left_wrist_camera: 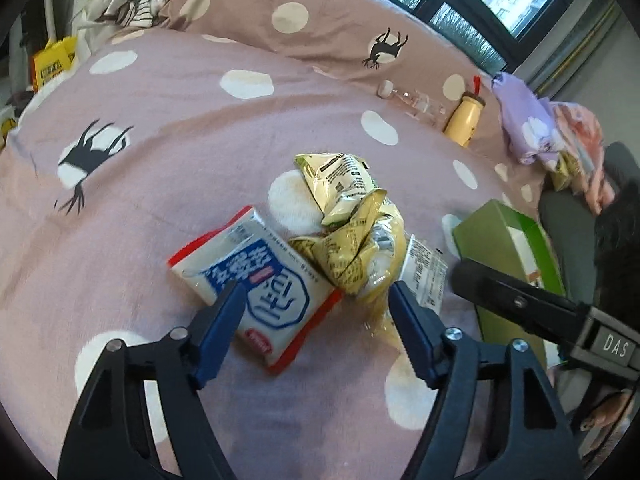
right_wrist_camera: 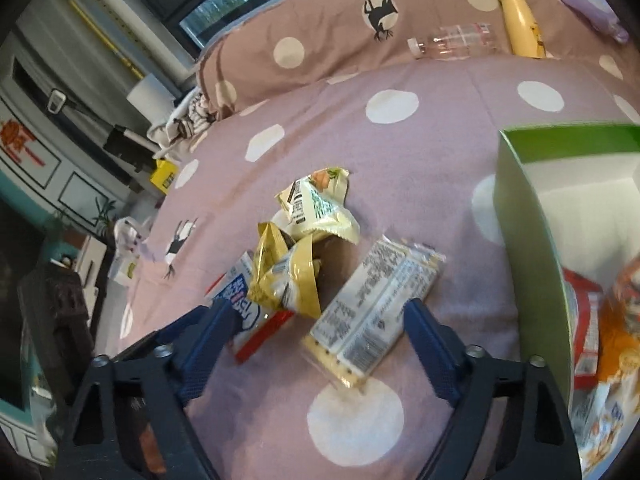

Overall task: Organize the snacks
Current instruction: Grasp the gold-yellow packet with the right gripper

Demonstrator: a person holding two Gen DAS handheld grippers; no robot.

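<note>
A small heap of snacks lies on the pink dotted bedspread [left_wrist_camera: 168, 152]. It holds a white, blue and red packet [left_wrist_camera: 256, 284], a crumpled yellow packet [left_wrist_camera: 360, 252], a pale green packet [left_wrist_camera: 340, 184] and a clear cracker pack [right_wrist_camera: 376, 308]. My left gripper [left_wrist_camera: 316, 294] hovers open over the white and blue packet and the yellow one, its pads touching neither. My right gripper [right_wrist_camera: 320, 307] stands open astride the cracker pack, pads clear of it. Its black body [left_wrist_camera: 520, 304] shows in the left wrist view, at the right. A green box [right_wrist_camera: 520, 216] at the right holds several snacks.
A clear plastic bottle [left_wrist_camera: 412, 102] and a yellow bottle [left_wrist_camera: 464, 116] lie at the foot of the dotted pillow [left_wrist_camera: 320, 20]. Purple cloth [left_wrist_camera: 524, 120] is bunched beyond the box. A yellow bag [left_wrist_camera: 52, 60] sits off the bed's far left edge.
</note>
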